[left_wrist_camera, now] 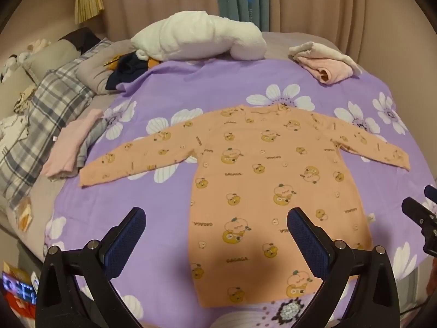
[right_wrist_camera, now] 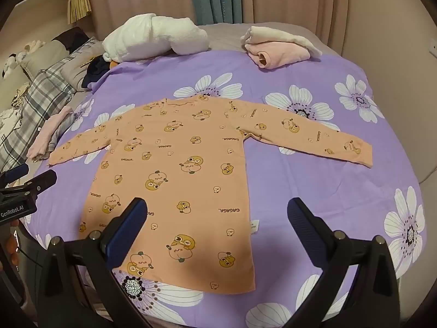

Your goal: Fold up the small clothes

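An orange long-sleeved child's top (left_wrist_camera: 254, 180) with cartoon prints lies flat on the purple flowered sheet (left_wrist_camera: 191, 87), sleeves spread to both sides, hem toward me. It also shows in the right wrist view (right_wrist_camera: 177, 169). My left gripper (left_wrist_camera: 217, 213) is open and empty, held above the hem's left part. My right gripper (right_wrist_camera: 217, 210) is open and empty, above the hem's right part. The right gripper shows at the right edge of the left wrist view (left_wrist_camera: 422, 213); the left gripper shows at the left edge of the right wrist view (right_wrist_camera: 27, 177).
A white fluffy bundle (left_wrist_camera: 196, 38) and dark clothes (left_wrist_camera: 128, 68) lie at the back. Folded pink and cream garments (left_wrist_camera: 325, 63) sit back right. A pink and grey folded pile (left_wrist_camera: 73, 145) lies left, beside plaid bedding (left_wrist_camera: 41, 120). Curtains hang behind.
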`<control>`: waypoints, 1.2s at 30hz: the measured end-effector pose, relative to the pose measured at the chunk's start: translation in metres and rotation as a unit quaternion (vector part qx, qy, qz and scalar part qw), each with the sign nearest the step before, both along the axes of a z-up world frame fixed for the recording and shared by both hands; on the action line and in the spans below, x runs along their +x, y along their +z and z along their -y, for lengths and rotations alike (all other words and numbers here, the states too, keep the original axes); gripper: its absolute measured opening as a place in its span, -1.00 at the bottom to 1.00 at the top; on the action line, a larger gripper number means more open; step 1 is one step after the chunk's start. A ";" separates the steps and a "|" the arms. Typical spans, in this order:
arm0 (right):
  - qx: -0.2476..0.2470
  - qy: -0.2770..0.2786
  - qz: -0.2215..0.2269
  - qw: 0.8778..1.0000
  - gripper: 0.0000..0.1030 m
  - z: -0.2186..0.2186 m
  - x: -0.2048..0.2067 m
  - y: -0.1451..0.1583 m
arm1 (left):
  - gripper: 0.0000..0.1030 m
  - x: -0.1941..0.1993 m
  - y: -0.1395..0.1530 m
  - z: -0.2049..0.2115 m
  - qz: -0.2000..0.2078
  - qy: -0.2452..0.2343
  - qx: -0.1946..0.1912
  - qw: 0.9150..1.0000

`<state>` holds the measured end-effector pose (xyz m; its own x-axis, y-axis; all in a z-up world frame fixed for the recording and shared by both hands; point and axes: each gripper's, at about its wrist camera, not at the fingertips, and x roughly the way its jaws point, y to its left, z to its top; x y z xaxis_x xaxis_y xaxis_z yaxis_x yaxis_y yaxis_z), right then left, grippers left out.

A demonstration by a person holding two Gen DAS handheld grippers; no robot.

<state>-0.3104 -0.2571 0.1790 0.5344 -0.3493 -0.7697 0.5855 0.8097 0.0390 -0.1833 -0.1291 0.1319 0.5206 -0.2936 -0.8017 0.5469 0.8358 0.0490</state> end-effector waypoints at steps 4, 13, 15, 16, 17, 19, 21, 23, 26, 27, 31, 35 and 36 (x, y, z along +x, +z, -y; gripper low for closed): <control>0.000 0.001 0.001 1.000 1.00 0.003 -0.003 -0.001 | 0.98 -0.002 -0.004 0.004 0.002 -0.001 0.002 1.000; -0.001 0.001 0.000 1.000 1.00 -0.003 -0.001 0.000 | 0.98 0.004 -0.011 0.005 -0.005 -0.006 0.008 1.000; 0.000 -0.001 -0.001 1.000 1.00 -0.003 0.000 -0.001 | 0.98 0.005 -0.013 0.004 -0.007 -0.007 0.008 1.000; 0.000 -0.002 -0.002 1.000 1.00 -0.003 0.001 -0.001 | 0.98 0.006 -0.013 0.004 -0.007 -0.008 0.009 1.000; 0.000 -0.003 -0.002 1.000 1.00 -0.003 0.001 -0.002 | 0.98 0.007 -0.014 0.003 -0.007 -0.009 0.009 1.000; -0.001 -0.001 0.000 1.000 1.00 0.001 -0.004 0.001 | 0.98 0.007 -0.016 0.003 -0.007 -0.010 0.009 1.000; 0.000 0.000 0.005 1.000 1.00 0.002 -0.006 0.000 | 0.98 0.007 -0.018 0.003 -0.009 -0.011 0.007 1.000; -0.001 0.000 0.005 1.000 1.00 0.003 -0.006 0.000 | 0.98 0.006 -0.020 0.004 -0.008 -0.011 0.008 1.000; -0.003 -0.001 0.004 1.000 1.00 0.004 -0.006 0.000 | 0.98 0.006 -0.021 0.005 -0.008 -0.012 0.008 1.000; -0.002 -0.001 0.003 1.000 1.00 0.003 -0.006 0.000 | 0.98 0.007 -0.022 0.004 -0.008 -0.012 0.008 1.000; -0.004 -0.001 0.000 1.000 1.00 0.003 -0.005 0.000 | 0.98 0.006 -0.023 0.005 -0.009 -0.012 0.008 1.000; -0.004 0.000 -0.003 1.000 1.00 0.005 -0.005 0.000 | 0.98 0.005 -0.025 0.003 -0.009 -0.013 0.009 1.000; -0.007 -0.001 -0.005 1.000 1.00 0.004 -0.005 0.000 | 0.98 0.005 -0.026 0.004 -0.009 -0.013 0.009 1.000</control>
